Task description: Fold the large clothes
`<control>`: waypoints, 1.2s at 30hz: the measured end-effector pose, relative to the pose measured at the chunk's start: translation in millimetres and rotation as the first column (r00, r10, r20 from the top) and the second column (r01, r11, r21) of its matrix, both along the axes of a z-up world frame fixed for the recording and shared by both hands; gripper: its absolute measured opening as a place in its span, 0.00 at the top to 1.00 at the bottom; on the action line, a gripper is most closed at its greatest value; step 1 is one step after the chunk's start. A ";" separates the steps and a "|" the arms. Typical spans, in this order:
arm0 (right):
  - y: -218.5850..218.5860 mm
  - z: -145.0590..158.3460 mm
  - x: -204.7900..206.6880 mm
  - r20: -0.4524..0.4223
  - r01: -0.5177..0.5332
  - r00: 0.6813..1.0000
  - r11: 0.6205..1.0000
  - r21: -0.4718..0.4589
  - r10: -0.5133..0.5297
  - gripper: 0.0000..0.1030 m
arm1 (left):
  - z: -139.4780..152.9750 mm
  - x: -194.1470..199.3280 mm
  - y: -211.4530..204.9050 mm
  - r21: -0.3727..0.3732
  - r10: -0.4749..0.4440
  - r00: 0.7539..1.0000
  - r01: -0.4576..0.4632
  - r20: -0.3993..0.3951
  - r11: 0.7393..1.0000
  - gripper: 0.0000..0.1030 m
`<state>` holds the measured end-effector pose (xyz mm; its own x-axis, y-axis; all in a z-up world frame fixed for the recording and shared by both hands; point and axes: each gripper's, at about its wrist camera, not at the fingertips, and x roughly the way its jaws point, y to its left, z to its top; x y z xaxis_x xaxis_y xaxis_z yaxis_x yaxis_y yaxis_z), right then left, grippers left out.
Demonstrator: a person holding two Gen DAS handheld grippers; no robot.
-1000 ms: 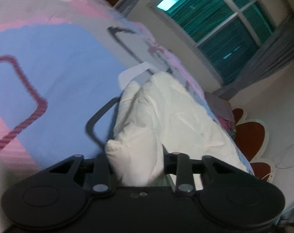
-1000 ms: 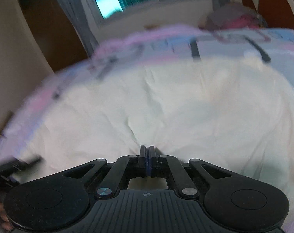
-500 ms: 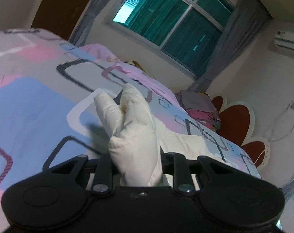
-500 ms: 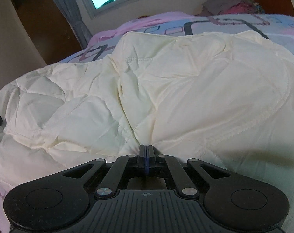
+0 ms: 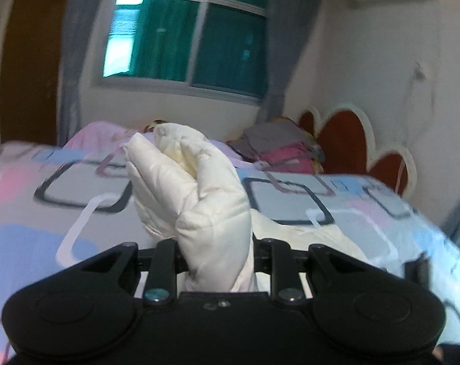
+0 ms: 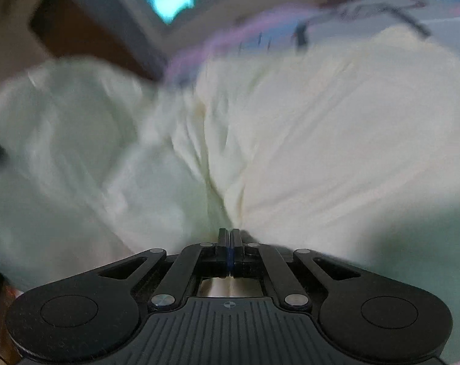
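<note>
The left tool (image 5: 217, 252) is clamped on a thick bunched wad of a cream padded garment (image 5: 199, 200), which stands up between its fingers, raised above the bed (image 5: 47, 213). The right tool (image 6: 230, 243) has its fingers pressed fully together, with the same cream garment (image 6: 306, 137) gathering into a pucker right at the tips; it appears to pinch a thin fold, though blur makes the contact hard to confirm. The rest of the garment lies spread over the patterned bedspread, filling most of the right wrist view and trailing off toward the lower right in the left wrist view. Judging by this, the step in hand is carrying one gripped edge up and over to make a fold. The next move likely calls for bringing the left tool's wad across toward the far side, keeping both grips firm so the puffy cloth does not slip, then laying it flat and even. No containers show; a small pile of folded cloth (image 5: 278, 149) rests at the head of the bed beside the red headboard (image 5: 345, 143).
</note>
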<state>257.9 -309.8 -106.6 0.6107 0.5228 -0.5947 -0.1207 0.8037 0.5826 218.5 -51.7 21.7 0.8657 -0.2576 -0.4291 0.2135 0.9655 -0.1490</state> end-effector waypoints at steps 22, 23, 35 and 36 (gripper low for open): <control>-216.5 4.3 -84.9 -0.027 0.359 0.933 0.933 -0.007 -0.360 1.00 | -119.8 54.7 -216.6 -0.041 -0.393 0.866 0.401 -0.309 0.915 0.45; -218.8 6.5 -87.0 -0.027 0.364 0.931 0.931 -0.004 -0.364 1.00 | -117.1 53.8 -218.2 -0.040 -0.400 0.860 0.409 -0.317 0.912 0.42; -188.2 76.1 -44.3 0.179 0.288 0.941 0.957 0.033 -0.289 0.37 | -29.1 45.5 -98.2 -0.256 -0.335 0.939 0.306 -0.076 0.917 0.27; -182.0 82.7 -33.0 0.187 0.263 0.946 0.964 0.042 -0.266 0.40 | -30.6 56.8 -81.6 -0.248 -0.282 0.956 0.256 -0.075 0.934 0.29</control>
